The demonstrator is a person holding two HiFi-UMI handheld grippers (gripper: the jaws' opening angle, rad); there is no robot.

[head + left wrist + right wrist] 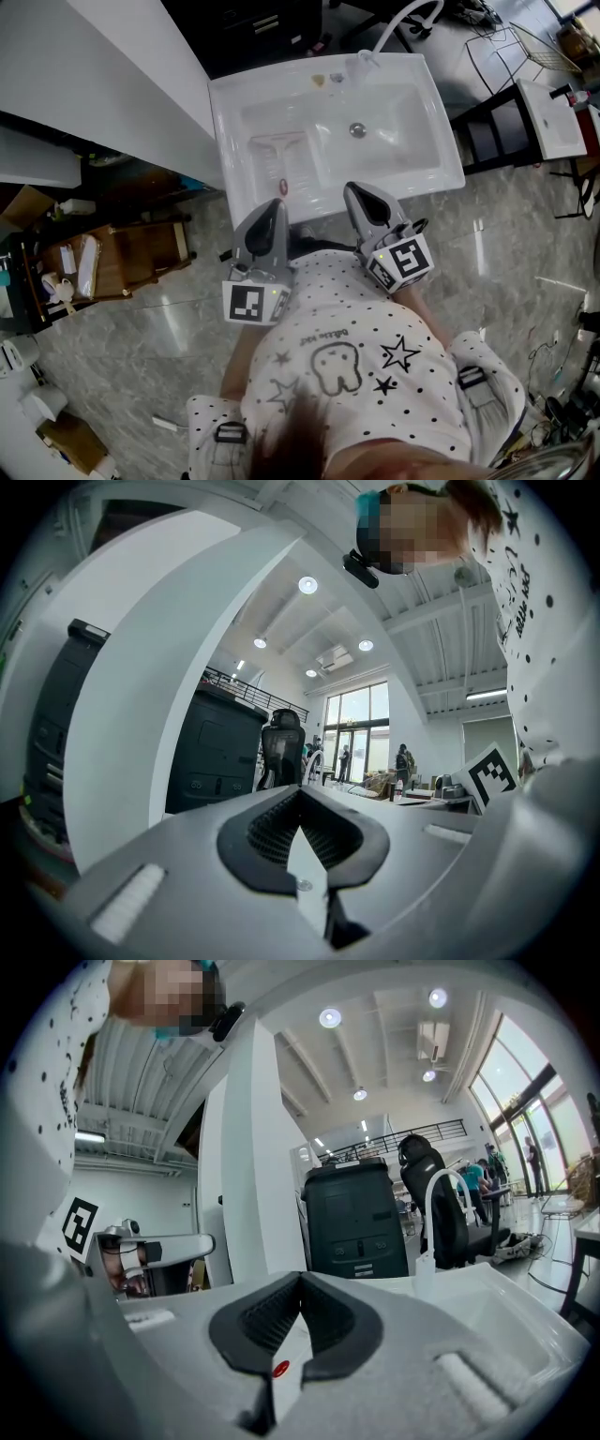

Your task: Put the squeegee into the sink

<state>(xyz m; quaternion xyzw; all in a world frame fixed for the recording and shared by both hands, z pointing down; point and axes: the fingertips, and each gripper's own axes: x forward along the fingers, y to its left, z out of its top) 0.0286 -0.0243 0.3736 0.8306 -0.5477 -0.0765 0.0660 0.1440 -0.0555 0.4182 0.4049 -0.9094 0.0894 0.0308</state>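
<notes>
Both grippers are clenched shut with nothing between their jaws. The left gripper [277, 204] and the right gripper [356, 190] sit side by side, well apart, their grey tapered tips just over the near rim of the sink [436, 141]. In the left gripper view, the left gripper's [300, 794] ribbed black pads meet at the tip, leaving only a narrow diamond-shaped gap behind them. The right gripper view shows the same for the right gripper [300, 1277].

The sink is a smooth, glossy white rectangular basin with rounded inner corners. A round metal drain [357, 129] sits in the deeper right part. A slim white curved faucet [401, 21] rises from the back ledge.

The squeegee [278, 155] lies flat inside the sink, in the left part of the basin. It is pale, with its wide blade toward the back wall and its handle pointing at the near rim. The handle end carries a small red spot, just ahead of the left gripper's tip.

A white panel [141, 66] borders the sink on the left and a black stand [487, 127] stands on the right. Grey polished stone floor [506, 244] surrounds the person.
</notes>
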